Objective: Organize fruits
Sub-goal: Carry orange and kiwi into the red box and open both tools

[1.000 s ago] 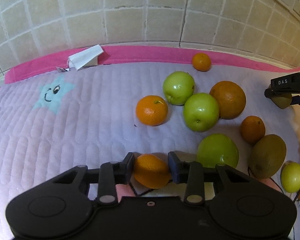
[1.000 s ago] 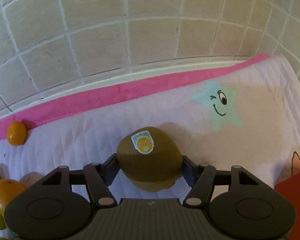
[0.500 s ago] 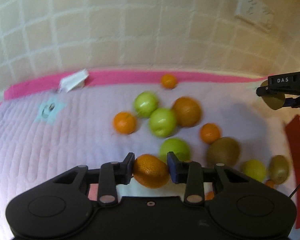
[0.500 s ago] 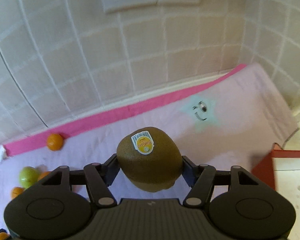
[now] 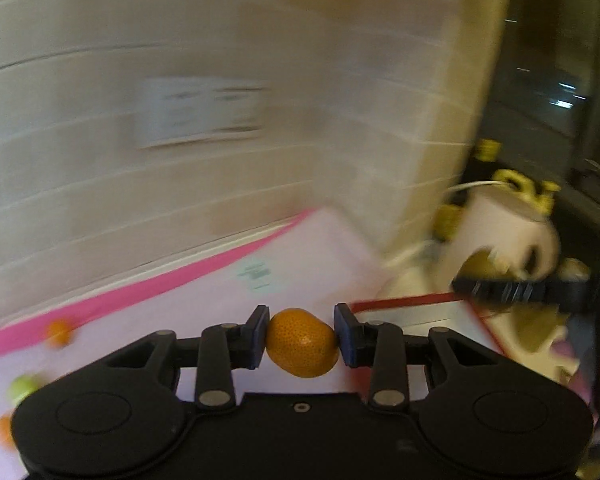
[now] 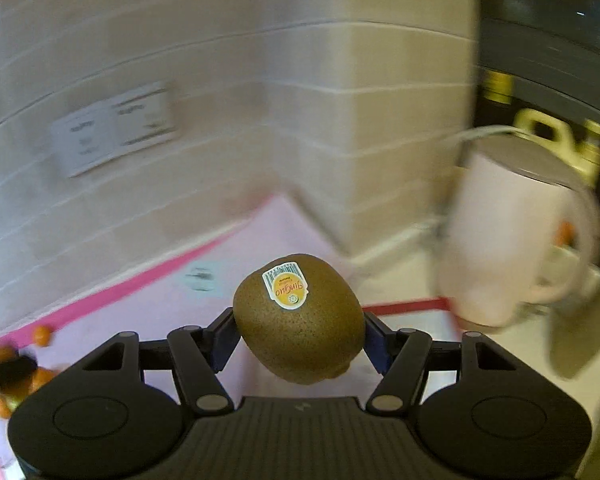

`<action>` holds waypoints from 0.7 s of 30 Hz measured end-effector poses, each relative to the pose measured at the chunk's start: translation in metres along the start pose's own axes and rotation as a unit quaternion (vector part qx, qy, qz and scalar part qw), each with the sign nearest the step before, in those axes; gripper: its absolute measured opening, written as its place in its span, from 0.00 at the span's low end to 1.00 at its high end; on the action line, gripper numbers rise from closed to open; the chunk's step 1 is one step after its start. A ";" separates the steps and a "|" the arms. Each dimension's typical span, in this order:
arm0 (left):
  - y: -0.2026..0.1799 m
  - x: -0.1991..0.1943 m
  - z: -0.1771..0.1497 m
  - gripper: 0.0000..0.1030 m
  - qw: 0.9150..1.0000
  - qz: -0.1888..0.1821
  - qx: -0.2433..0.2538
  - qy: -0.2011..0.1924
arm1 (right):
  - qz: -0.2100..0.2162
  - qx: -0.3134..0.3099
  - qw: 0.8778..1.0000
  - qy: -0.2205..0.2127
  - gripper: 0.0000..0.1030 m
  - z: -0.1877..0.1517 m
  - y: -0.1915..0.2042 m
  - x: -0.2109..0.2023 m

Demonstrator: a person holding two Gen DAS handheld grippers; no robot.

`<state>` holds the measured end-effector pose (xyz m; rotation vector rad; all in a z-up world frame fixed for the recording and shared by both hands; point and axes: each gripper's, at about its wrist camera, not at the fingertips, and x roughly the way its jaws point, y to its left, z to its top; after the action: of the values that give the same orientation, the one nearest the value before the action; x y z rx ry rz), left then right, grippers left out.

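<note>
My left gripper [image 5: 302, 336] is shut on a small orange [image 5: 302, 343] and holds it in the air above the pink-edged mat [image 5: 204, 304]. My right gripper [image 6: 300, 330] is shut on a brown kiwi [image 6: 300, 320] with a yellow sticker, also held in the air. The right gripper also shows in the left wrist view [image 5: 512, 288], far right, over a red-rimmed tray [image 5: 412, 312]. Other fruits lie blurred at the left on the mat: an orange [image 5: 58, 332] and a green apple [image 5: 22, 386].
A tiled wall with a socket plate [image 6: 112, 132] runs behind the mat and turns a corner. A white jug [image 6: 508, 240] stands right of the corner, beside the red-rimmed tray [image 6: 404, 306]. Both views are blurred by motion.
Both grippers have swung to the right with their fruits, away from the fruit pile. The wall corner, white jug and red-rimmed tray have come into view.
</note>
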<state>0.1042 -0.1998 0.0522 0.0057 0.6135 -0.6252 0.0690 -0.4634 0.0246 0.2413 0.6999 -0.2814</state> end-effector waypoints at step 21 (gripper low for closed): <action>-0.100 0.238 -0.020 0.41 0.974 -0.059 0.000 0.220 | 0.009 -0.008 0.992 0.122 0.62 -0.061 -0.067 0.103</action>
<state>0.1909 -0.4077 -0.0749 0.1106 1.0487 -0.7468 0.0854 -0.5253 -0.0974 0.2686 0.9411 -0.2298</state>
